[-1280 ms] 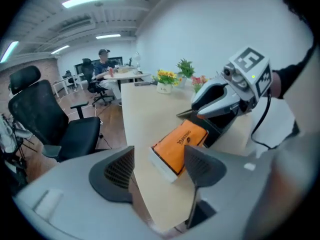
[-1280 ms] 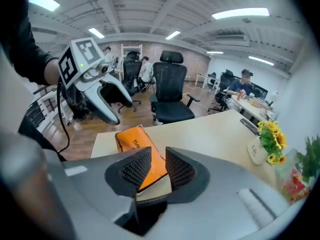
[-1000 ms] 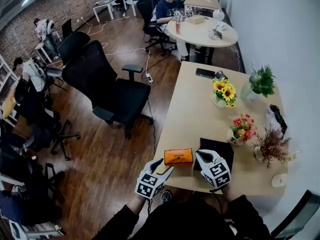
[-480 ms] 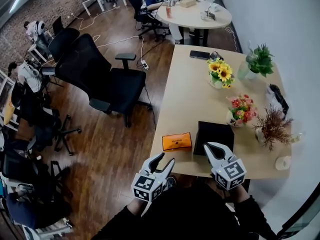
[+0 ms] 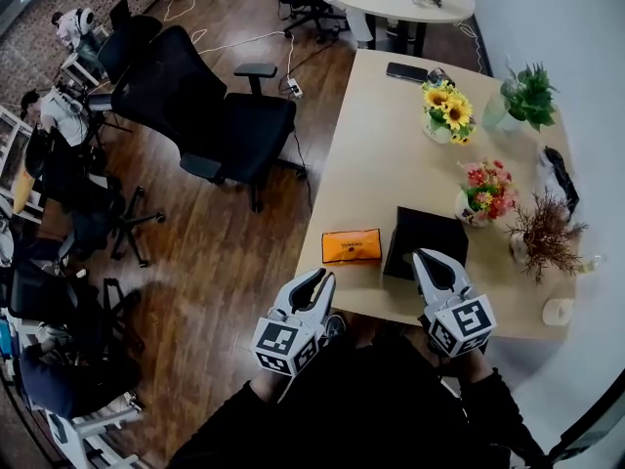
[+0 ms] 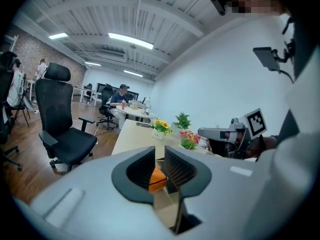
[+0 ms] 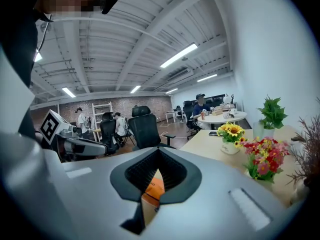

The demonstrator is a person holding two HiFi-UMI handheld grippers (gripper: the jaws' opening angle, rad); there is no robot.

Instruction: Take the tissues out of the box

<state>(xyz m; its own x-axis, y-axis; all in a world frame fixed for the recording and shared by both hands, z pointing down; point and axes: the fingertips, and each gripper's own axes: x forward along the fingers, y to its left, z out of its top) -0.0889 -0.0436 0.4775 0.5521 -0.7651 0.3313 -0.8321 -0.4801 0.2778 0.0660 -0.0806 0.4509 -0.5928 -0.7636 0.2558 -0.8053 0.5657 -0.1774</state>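
Note:
An orange tissue box (image 5: pixel 352 245) lies flat near the front edge of the wooden table (image 5: pixel 381 154), with no tissue showing from it. My left gripper (image 5: pixel 319 280) hovers at the table's edge just short of the box. Its jaws are closing and stand almost together, with nothing between them. My right gripper (image 5: pixel 431 260) is shut and empty over the front of a black box (image 5: pixel 425 237), to the right of the tissue box. Past the left gripper (image 6: pixel 160 156) in its own view I see the orange box (image 6: pixel 157 179), and the right gripper (image 7: pixel 159 155) shows it (image 7: pixel 152 189) too.
Sunflowers (image 5: pixel 447 110), red flowers (image 5: pixel 488 189), a dried plant (image 5: pixel 542 233) and a green plant (image 5: pixel 527 91) stand along the table's right side. A phone (image 5: pixel 405 71) lies at the far end. A black office chair (image 5: pixel 210 115) stands left of the table.
The left gripper's jaws, apart before, have come together. Both grippers have drawn back slightly towards the table's front edge. The tissue box has not moved.

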